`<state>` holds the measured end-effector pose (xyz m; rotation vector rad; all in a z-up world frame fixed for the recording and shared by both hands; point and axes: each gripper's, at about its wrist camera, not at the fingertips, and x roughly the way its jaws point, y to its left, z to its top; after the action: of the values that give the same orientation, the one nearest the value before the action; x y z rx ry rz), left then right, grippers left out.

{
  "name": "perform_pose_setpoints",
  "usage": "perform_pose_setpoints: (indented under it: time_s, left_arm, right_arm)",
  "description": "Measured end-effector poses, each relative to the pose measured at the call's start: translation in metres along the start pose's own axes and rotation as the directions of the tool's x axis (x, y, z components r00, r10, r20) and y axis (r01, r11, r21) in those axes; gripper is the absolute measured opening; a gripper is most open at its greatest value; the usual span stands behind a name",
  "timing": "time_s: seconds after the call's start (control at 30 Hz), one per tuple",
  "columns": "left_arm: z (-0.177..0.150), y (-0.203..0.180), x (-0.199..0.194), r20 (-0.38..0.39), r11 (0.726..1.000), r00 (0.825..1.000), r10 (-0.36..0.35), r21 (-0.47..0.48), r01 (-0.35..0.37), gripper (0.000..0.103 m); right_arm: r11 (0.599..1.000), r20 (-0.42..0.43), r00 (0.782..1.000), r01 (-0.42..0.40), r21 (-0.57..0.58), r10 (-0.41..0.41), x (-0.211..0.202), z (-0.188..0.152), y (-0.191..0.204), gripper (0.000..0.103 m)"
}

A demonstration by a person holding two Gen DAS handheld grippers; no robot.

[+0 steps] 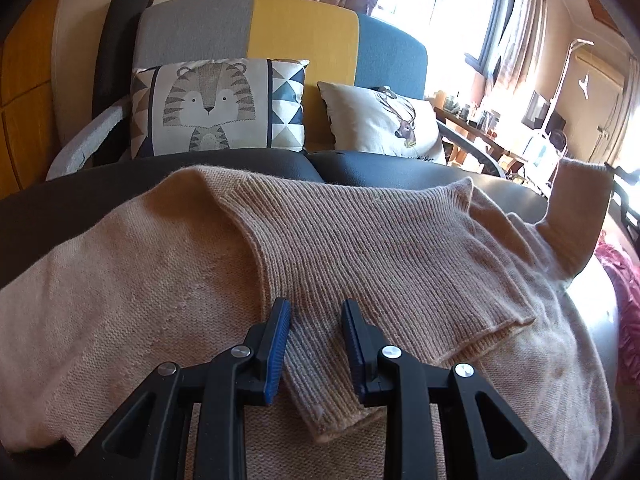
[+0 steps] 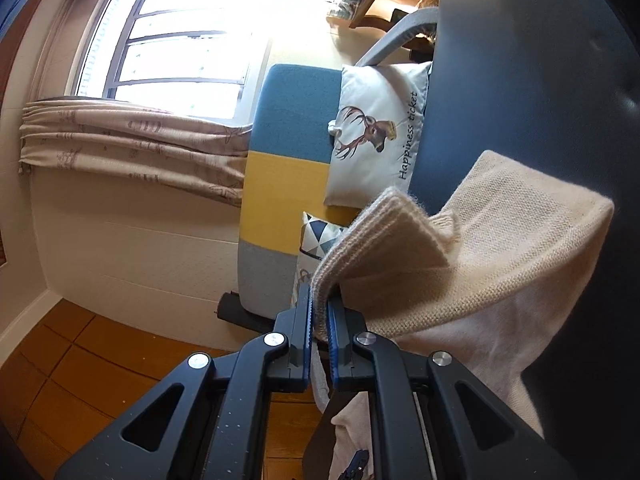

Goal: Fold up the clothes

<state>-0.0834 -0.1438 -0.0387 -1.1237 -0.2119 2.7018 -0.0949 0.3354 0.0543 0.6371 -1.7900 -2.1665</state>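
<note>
On the sofa seat, a sweater (image 1: 168, 264) is lying spread.
Left gripper (image 1: 316, 320) is gaping astride its ribbed cuff; right gripper (image 2: 319, 316) is pinching a raised hem.

Your left gripper (image 1: 316, 344) is matte black plastic with triangular cut-outs in its arms, round silver screws at the pivots and ribbed blue pads lining the jaws; your right gripper (image 2: 319, 332) is built the same way
</note>
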Motion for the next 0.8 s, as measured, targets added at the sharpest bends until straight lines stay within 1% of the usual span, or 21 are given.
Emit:
perform_pose_setpoints:
  time_s: [0.1,0.13,0.3,0.5,0.63,0.8]
  left_arm:
    - [-0.004,0.001,-0.012,0.008,0.999,0.999,0.036,-0.02,-0.036,0.027]
    - [-0.006,0.002,-0.014,0.006,0.999,0.999,0.037,-0.028,-0.037,0.027]
    - [-0.017,0.013,-0.02,-0.007,0.995,1.0,-0.002,-0.096,0.001,0.027]
    - [-0.028,0.031,-0.021,-0.005,0.982,0.999,-0.039,-0.185,0.038,0.027]
    - [-0.031,0.028,-0.02,0.002,0.984,0.999,-0.035,-0.177,0.035,0.027]
    - [-0.031,0.032,-0.019,0.011,0.98,0.998,-0.054,-0.192,0.055,0.027]
  right_arm:
    - [1.0,-0.042,0.999,-0.009,-0.013,0.008,0.016,-0.017,0.007,0.007]
    - [1.0,-0.058,0.998,-0.011,-0.022,0.01,0.021,-0.024,0.009,0.007]
    - [0.998,-0.141,0.99,-0.024,-0.052,0.016,0.052,-0.059,0.018,0.007]
    - [0.998,-0.243,0.97,-0.034,-0.047,0.021,0.088,-0.101,0.02,0.007]
    - [0.998,-0.292,0.956,-0.043,-0.048,0.027,0.11,-0.132,0.022,0.007]
    - [0.998,-0.347,0.938,-0.037,-0.052,0.016,0.133,-0.163,0.019,0.007]
